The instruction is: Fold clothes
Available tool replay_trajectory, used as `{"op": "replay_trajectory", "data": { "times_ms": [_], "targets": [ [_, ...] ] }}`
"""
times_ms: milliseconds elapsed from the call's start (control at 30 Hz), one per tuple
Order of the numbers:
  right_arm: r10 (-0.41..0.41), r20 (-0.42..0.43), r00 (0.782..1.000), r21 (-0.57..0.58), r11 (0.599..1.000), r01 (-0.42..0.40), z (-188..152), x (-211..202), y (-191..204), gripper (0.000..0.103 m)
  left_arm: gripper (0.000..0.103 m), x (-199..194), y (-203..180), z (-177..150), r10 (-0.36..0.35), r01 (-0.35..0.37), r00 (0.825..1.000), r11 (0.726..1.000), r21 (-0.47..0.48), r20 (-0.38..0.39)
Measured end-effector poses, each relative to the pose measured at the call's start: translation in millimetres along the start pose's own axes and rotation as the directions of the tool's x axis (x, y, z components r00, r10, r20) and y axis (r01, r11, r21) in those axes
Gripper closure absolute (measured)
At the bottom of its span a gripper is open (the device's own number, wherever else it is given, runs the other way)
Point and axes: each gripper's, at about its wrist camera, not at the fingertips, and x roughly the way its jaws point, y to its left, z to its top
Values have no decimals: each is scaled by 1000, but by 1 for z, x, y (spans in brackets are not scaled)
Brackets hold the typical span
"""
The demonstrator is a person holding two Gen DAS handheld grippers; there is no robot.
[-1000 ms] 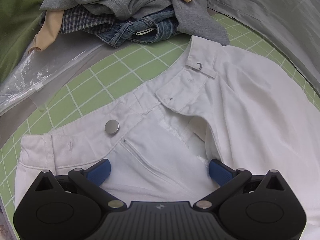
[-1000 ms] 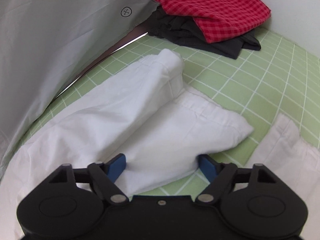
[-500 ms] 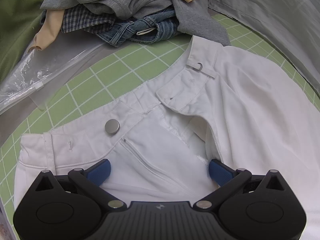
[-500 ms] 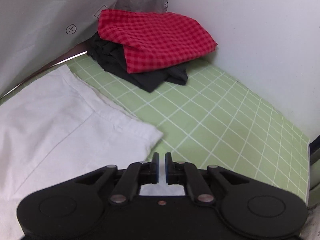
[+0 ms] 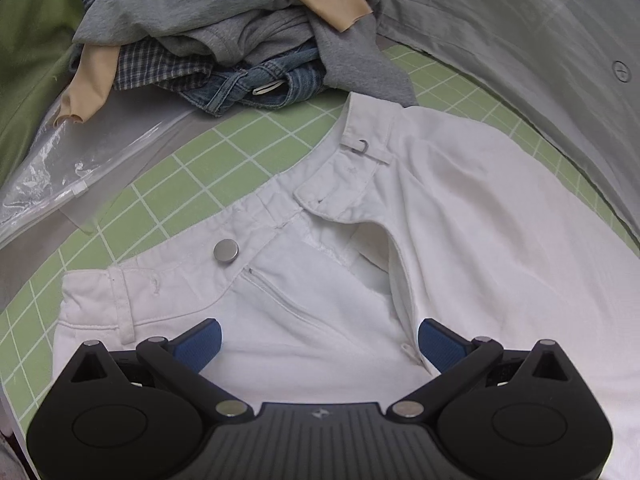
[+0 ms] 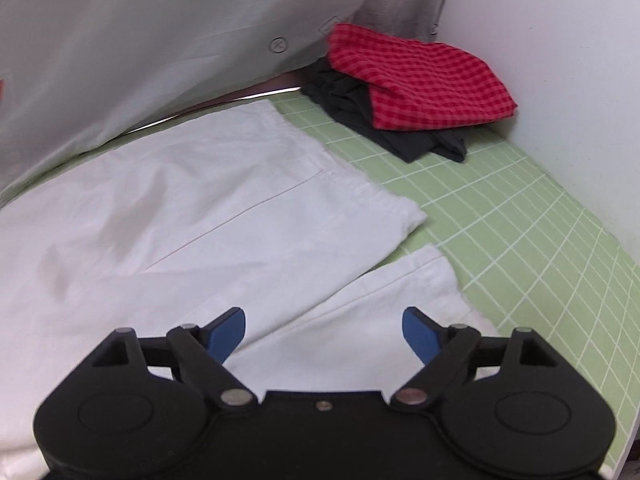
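White trousers (image 5: 460, 216) lie flat on the green grid mat (image 5: 224, 160), fly unzipped, with a metal button (image 5: 226, 249) on the waistband. My left gripper (image 5: 318, 340) hovers open over the fly, blue pads apart, nothing pinched. In the right wrist view both trouser legs (image 6: 208, 208) lie spread out, hems toward the mat (image 6: 520, 232). My right gripper (image 6: 324, 330) is above the nearer leg; its jaws are opening and the pads press on nothing.
A heap of unfolded clothes (image 5: 240, 40), grey, plaid, denim and beige, sits beyond the waistband, beside a clear plastic bag (image 5: 80, 160). A folded red checked garment (image 6: 416, 80) lies on a dark one (image 6: 400, 136) in the far corner by a white wall (image 6: 560, 60). Grey fabric (image 6: 140, 40) hangs behind.
The right gripper let go of the bunched trouser leg, shut, swung right, then opened again; the leg now lies flat. The left gripper rose slightly and stayed open.
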Motion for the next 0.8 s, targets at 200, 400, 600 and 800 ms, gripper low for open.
{"op": "replay_trajectory", "data": {
  "times_ms": [200,400,600,800],
  "targets": [
    [76,-11,997,-108,991,-77,-36,-34,-2,6,0,-38,-1,-42,-62,58,998,990,132,26],
    [88,-24,996,-147,985,-91,-66,-49,-32,4,0,-63,-8,-90,-101,97,995,967,235,8],
    [64,-21,998,-171,983,-67,-73,-37,-78,4,0,-88,-11,-128,-107,96,994,962,256,30],
    [35,-6,999,-169,985,-36,-59,-4,-125,4,0,-114,-18,-162,-111,92,992,958,271,53]
  ]
}}
